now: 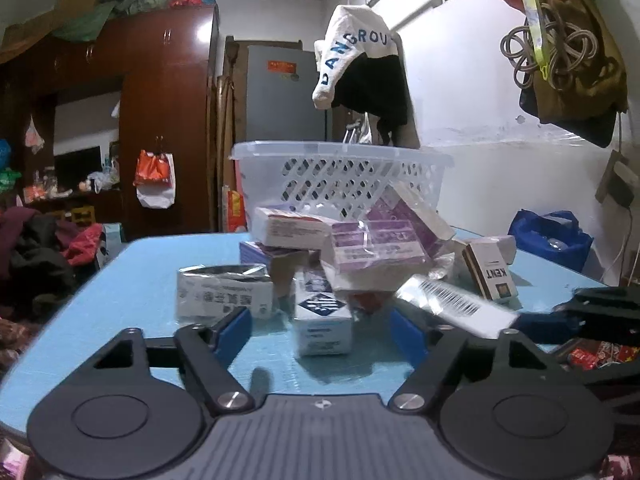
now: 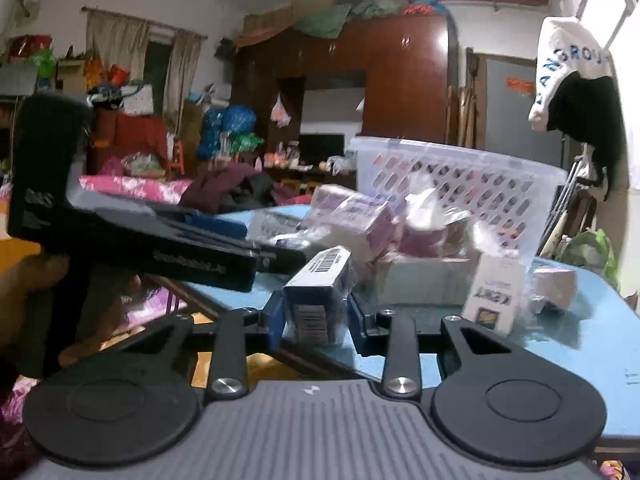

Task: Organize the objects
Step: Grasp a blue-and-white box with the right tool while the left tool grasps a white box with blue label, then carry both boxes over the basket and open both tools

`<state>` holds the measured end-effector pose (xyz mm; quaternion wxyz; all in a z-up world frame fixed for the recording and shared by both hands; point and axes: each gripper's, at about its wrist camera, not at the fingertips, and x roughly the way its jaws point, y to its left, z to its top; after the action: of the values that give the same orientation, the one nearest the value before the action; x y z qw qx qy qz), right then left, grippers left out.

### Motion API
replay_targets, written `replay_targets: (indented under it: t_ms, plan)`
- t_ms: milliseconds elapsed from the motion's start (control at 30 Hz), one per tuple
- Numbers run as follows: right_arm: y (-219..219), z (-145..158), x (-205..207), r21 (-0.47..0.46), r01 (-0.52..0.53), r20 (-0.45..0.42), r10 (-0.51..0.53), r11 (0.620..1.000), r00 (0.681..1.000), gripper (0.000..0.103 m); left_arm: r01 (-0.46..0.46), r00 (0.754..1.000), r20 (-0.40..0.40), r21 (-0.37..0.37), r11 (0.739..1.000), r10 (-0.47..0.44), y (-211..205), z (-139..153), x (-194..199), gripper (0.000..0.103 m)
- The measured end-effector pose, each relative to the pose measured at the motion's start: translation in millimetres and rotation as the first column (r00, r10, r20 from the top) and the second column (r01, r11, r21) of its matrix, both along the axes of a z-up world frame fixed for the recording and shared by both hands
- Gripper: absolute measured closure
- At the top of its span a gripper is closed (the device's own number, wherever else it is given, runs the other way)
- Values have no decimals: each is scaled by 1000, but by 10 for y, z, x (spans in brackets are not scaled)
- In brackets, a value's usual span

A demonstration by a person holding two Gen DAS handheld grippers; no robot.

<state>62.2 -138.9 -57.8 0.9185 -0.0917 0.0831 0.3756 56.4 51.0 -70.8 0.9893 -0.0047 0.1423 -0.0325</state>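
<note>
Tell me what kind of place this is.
Most likely a lived-in, cluttered bedroom at home: a dark wooden wardrobe with bundles stacked on top, a bed with a pink floral cover, and clothes hanging on the wall.

The right gripper point(image 2: 314, 318) clamps a barcoded box point(image 2: 318, 292) between its blue fingers point(image 2: 274, 320). Beyond it lie piled boxes point(image 2: 352, 220) and a white basket point(image 2: 460, 176).

i read "kent" upside down on a white cigarette pack point(image 1: 491, 270) standing on the table, and "dangrou" in blue letters on the white garment point(image 1: 354, 54) hanging by the wall (the last letters run out of sight). a barcode sits on the box point(image 2: 320, 280), its digits too blurred for me to read.
</note>
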Motion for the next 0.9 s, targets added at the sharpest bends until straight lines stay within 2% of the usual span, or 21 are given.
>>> replay_targets:
  t_ms: [133, 167, 267, 400, 633, 900]
  plan:
    - [-166, 34, -10, 37, -9, -11, 9, 999, 1000, 66, -1, 999, -34, -8, 1000, 1, -36, -37, 113, 50]
    - [-193, 42, 7, 45, -12, -16, 12, 999, 1000, 66, -14, 999, -34, -11, 1000, 14, -35, -46, 123, 64]
    - [-257, 58, 19, 62, -10, -28, 12, 998, 1000, 66, -20, 1000, -13, -21, 1000, 20, -26, -53, 66, 65]
    - [-288, 77, 54, 74, -7, -38, 9, 997, 999, 66, -75, 996, 43, 13, 997, 74, -18, -2, -88, 65]
    - [-331, 103, 76, 92, -4, -43, 8, 996, 999, 66, -125, 990, 71, -7, 992, 125, 149, 60, -194, 65]
    - [-435, 157, 43, 136, -3, -21, 6, 991, 1000, 66, -93, 985, 141, -58, 994, 100, 192, 128, -263, 65]
